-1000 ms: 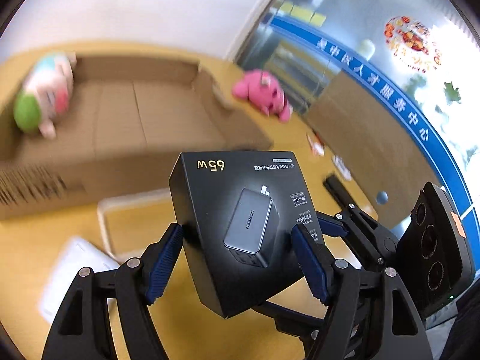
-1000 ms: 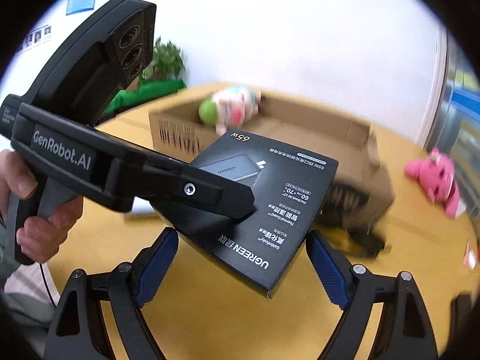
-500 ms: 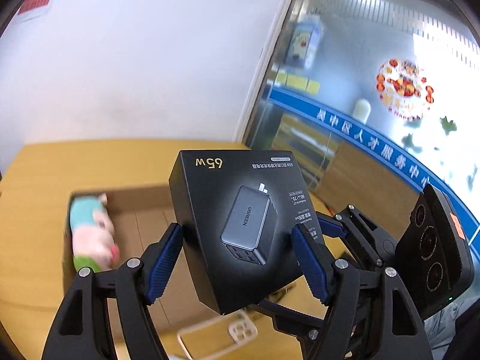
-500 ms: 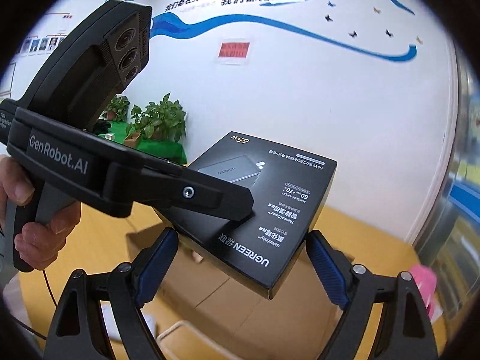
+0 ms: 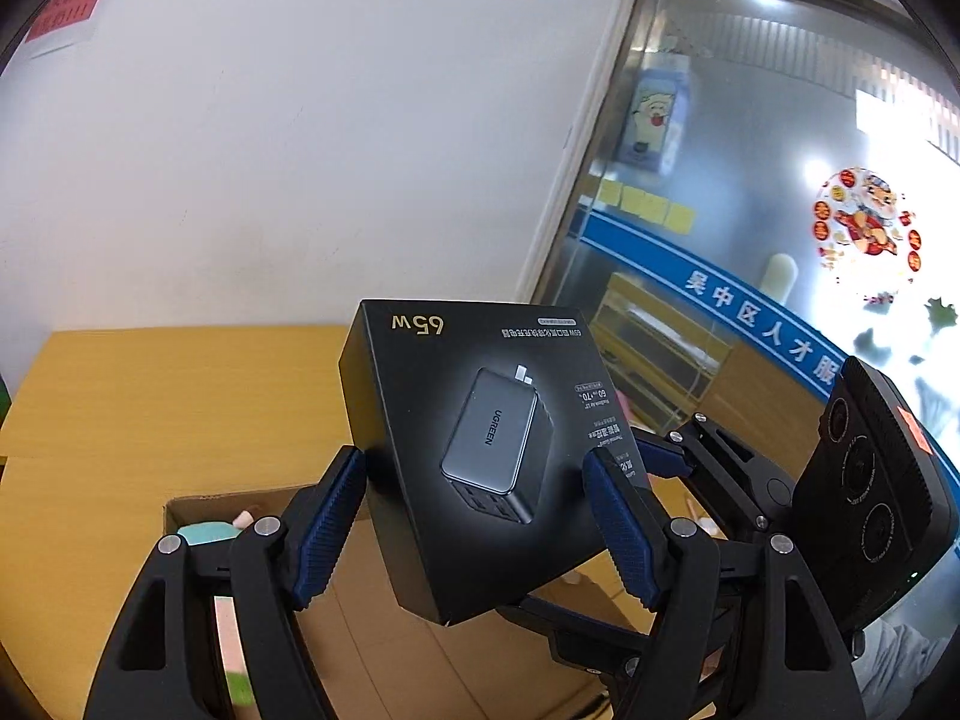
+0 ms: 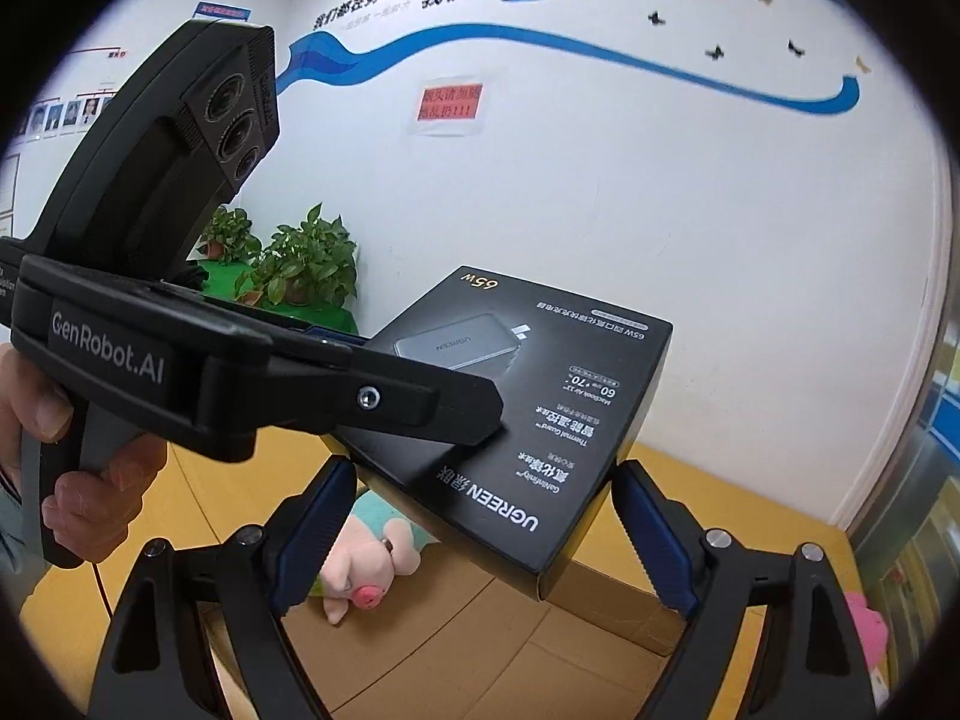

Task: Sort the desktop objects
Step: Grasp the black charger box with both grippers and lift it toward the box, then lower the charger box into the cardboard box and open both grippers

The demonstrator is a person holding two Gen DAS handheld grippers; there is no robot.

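At the far left of the right wrist view, a person's hand (image 6: 72, 480) grips the handle of the left gripper (image 5: 474, 516), whose blue ribbed pads press both side edges of the flat black cardboard charger box printed with a grey plug (image 5: 480, 438). The right gripper (image 6: 474, 534) clasps the same box from the other end, one pad at each lower edge, so the box is clamped between both tools and carried tilted in the air. Below it lies the open brown corrugated carton (image 6: 480, 642) on the yellow-orange wooden table (image 5: 150, 396), with a soft pink pig toy in a teal cap (image 6: 360, 564) already resting inside. Further right, a pink plush (image 6: 867, 624) lies on the table outside the carton.

The step in hand appears to be carrying the box over the carton. The next move likely calls for lowering both grippers together, keeping the box level enough to clear the carton wall and the pig, then letting go of both at once.
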